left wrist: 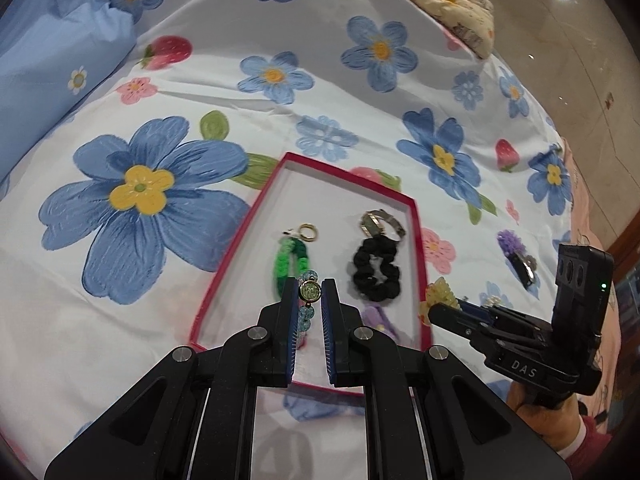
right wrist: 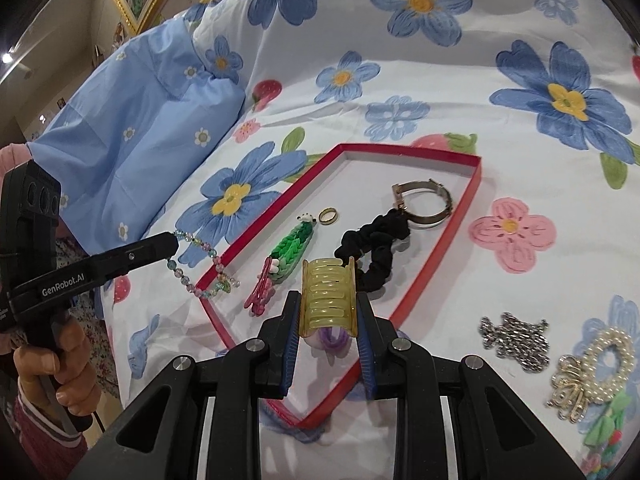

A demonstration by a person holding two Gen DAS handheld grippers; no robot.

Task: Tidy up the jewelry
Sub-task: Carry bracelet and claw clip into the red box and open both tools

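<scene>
A shallow red-rimmed box [left wrist: 236, 240] [right wrist: 464, 216] lies on the flowered bedsheet. In it lie a green braided charm [left wrist: 286, 258] [right wrist: 292, 250], a gold ring [left wrist: 307, 233] [right wrist: 328, 215], a black scrunchie [left wrist: 376, 270] [right wrist: 374, 240] and a metal bangle [left wrist: 380, 222] [right wrist: 426, 202]. My left gripper [left wrist: 310, 292] [right wrist: 173, 245] is shut on a beaded bracelet [left wrist: 309, 292] [right wrist: 200, 268] that hangs over the box's left rim. My right gripper [right wrist: 328, 304] [left wrist: 444, 310] is shut on a yellow claw hair clip [right wrist: 329, 300] [left wrist: 438, 294] above the box's near end.
Outside the box on the right lie a silver chain piece [right wrist: 514, 338], a pearl ring ornament [right wrist: 608, 360], a gold clip [right wrist: 568, 390] and a green bead item [right wrist: 604, 432]. A pink hairpin [right wrist: 262, 288] and a purple item [right wrist: 336, 338] lie in the box. A blue pillow [right wrist: 132, 128] lies left.
</scene>
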